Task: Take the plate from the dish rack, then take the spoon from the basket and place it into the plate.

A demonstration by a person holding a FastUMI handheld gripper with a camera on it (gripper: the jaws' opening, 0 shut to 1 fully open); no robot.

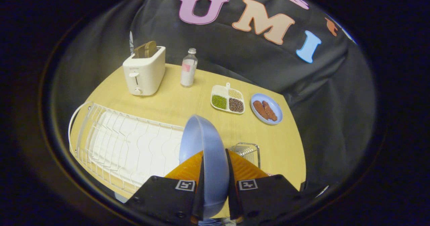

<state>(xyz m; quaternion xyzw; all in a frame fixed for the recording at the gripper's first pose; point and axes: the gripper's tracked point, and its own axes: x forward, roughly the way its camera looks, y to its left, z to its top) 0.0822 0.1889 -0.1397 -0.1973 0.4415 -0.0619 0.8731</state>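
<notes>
The blue plate [205, 152] is standing on edge between the gripper's [215, 167] two fingers, both pressing on it and pinching it above the wooden table [188, 101]. The white wire dish rack [124, 145] is lying just to its left, and a small wire basket [247, 150] is sitting just beyond the right finger. Farther off are sitting a divided tray of beans [227, 99], a blue dish with sausages [266, 109], a bottle [188, 68] and a toaster holding bread [144, 70].

Pale blue plate [205, 152]; white wire dish rack [127, 148]; white toaster [144, 71]; yellow-tan table [181, 98].
</notes>
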